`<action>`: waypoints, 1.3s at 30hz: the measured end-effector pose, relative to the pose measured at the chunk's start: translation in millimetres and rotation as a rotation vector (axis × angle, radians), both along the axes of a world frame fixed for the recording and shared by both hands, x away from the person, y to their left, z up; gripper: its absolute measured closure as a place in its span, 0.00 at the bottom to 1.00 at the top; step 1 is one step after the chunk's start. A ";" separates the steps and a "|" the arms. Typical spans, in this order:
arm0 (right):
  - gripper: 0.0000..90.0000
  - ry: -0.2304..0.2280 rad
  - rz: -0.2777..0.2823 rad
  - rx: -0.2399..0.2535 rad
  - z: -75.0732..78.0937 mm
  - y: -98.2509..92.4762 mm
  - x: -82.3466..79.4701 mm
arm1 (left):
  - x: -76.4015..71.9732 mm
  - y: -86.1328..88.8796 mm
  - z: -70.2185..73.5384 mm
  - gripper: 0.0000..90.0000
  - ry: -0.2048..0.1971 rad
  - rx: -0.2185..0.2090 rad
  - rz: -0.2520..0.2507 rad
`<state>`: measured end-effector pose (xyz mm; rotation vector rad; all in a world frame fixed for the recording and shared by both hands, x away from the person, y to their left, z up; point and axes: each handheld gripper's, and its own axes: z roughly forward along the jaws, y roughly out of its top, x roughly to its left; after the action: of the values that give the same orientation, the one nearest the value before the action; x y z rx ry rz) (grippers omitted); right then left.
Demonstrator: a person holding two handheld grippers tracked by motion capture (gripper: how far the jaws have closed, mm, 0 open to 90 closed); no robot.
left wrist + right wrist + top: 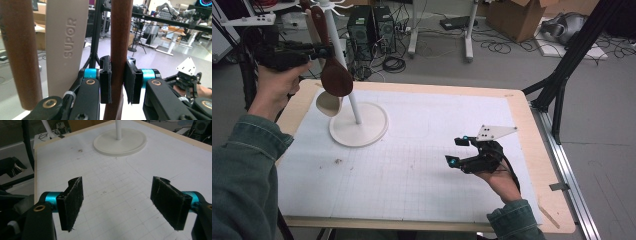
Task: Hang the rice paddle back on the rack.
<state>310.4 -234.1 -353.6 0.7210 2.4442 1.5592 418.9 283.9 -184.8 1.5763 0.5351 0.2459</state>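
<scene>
left gripper view | fingers (105,82) clamp brown spoon handle (120,37) | beige SUPOR handle (65,45) beside

On the table (532,150), the rack stand (358,125) sits far left, spoons (335,75) hanging beside its pole.
</scene>
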 end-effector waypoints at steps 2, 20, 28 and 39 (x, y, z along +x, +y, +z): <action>0.29 0.003 -0.001 0.000 0.4 1.0 0.0 | -0.6 1.7 -1.9 0.85 0.003 -0.017 0.003; 0.29 -0.001 0.012 0.006 4.1 5.7 1.9 | -2.3 4.8 -5.9 0.84 0.011 -0.020 0.036; 0.29 -0.001 0.004 0.011 4.6 3.2 3.2 | -10.7 7.4 -4.0 0.77 -0.009 0.010 0.073; 0.29 -0.002 -0.039 0.013 4.3 -1.9 7.0 | -23.5 10.7 0.1 0.62 -0.031 0.093 0.125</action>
<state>317.3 -236.0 -349.3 0.7641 2.4056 1.5620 395.4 294.7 -184.7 1.6280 0.6058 0.3946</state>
